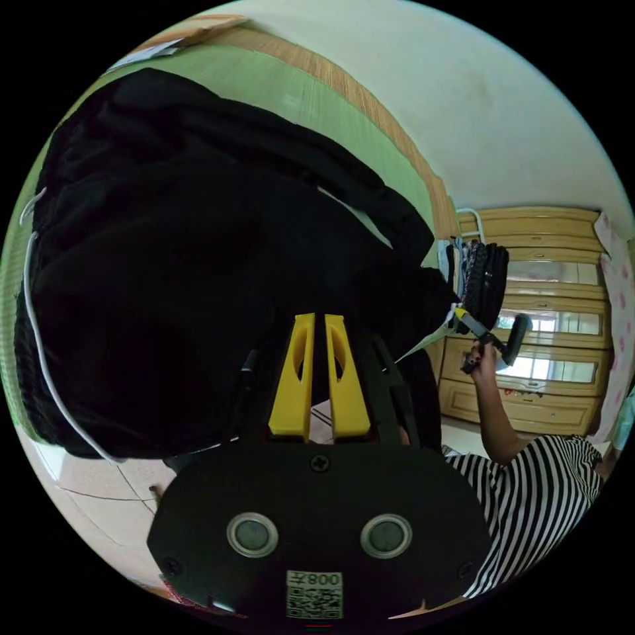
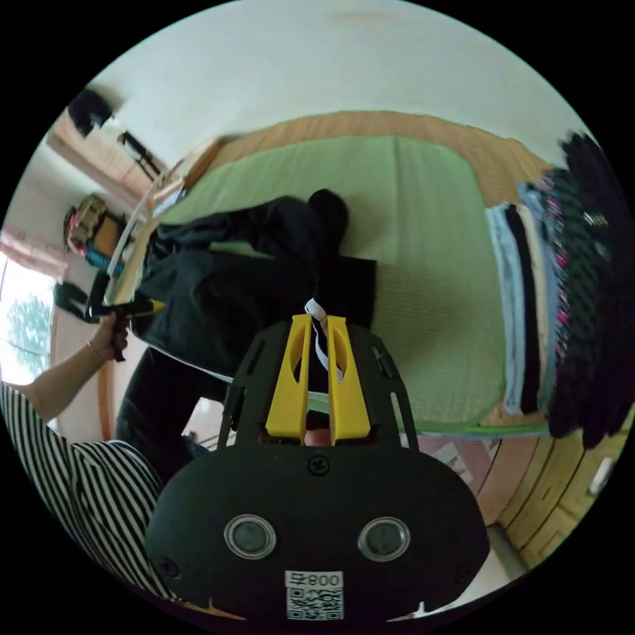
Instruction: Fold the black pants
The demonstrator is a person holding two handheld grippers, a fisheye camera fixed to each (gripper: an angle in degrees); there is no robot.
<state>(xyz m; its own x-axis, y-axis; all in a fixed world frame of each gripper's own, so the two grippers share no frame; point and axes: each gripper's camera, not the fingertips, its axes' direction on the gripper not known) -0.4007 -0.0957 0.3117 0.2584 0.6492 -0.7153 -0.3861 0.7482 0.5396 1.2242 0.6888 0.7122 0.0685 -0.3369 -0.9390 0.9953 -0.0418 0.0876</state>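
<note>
In the left gripper view, the left gripper (image 1: 319, 321) sits at lower centre, its yellow jaws nearly together and clamped on a fold of the black pants (image 1: 172, 278). The pants fill the left and middle of the frame as a big dark heap, with a white cord (image 1: 46, 357) running down the left side. Behind them, toward the upper left, lies a green mat (image 1: 311, 92) on a wooden bed. At right of centre the other gripper (image 1: 463, 316) appears small, held by a hand (image 1: 481, 354), pinching a far end of the pants. A striped shirt (image 1: 529, 489) shows at lower right, and a wooden wardrobe (image 1: 555, 317) stands at far right.

In the right gripper view, the right gripper (image 2: 318, 324) is at centre, jaws closed on dark cloth with a white cord end (image 2: 316, 308) poking out between the tips. The pants (image 2: 245, 284) spread from centre to the left across the green mat (image 2: 430, 264). At left a hand (image 2: 109, 340) holds the other gripper (image 2: 155, 305), gripping the pants' edge. A stack of folded clothes (image 2: 562, 297) lies at the right edge. The striped shirt (image 2: 73, 489) is at lower left.
</note>
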